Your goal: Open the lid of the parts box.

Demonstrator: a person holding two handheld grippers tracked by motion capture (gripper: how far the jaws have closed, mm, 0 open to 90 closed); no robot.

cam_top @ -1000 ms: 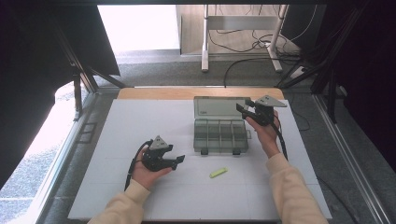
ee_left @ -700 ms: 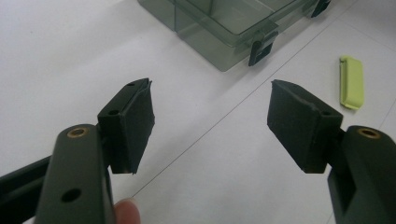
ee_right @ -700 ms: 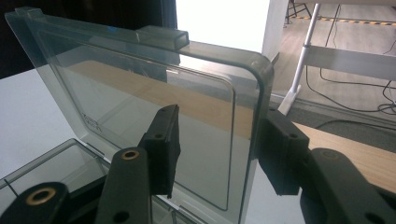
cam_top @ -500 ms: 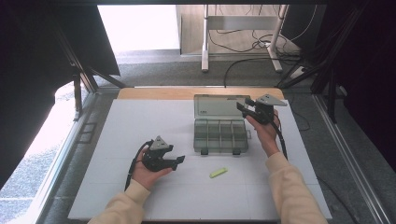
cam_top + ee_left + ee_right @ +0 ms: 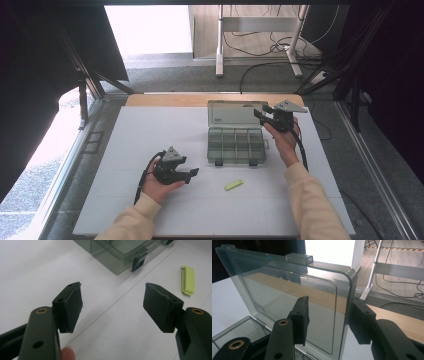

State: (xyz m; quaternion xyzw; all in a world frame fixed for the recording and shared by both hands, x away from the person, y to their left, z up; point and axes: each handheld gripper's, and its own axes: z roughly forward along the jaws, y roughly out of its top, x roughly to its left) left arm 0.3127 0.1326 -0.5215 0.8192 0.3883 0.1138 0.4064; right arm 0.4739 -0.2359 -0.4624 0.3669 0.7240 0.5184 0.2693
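**Straddling the lid of the clear box**

Holding my right tool [image 5: 262,114] at the raised lid [image 5: 287,297] of the clear box [image 5: 235,145], I have one pad in front of the lid's side edge and one behind it. Its jaws have just been closing, but I cannot tell whether the pads press on the plastic. The box sits toward the far edge of the table [image 5: 125,135], right of the middle. My left tool [image 5: 112,306] rests near the front edge, spread with nothing between its pads. A small green piece [image 5: 234,184] lies just in front of the box.
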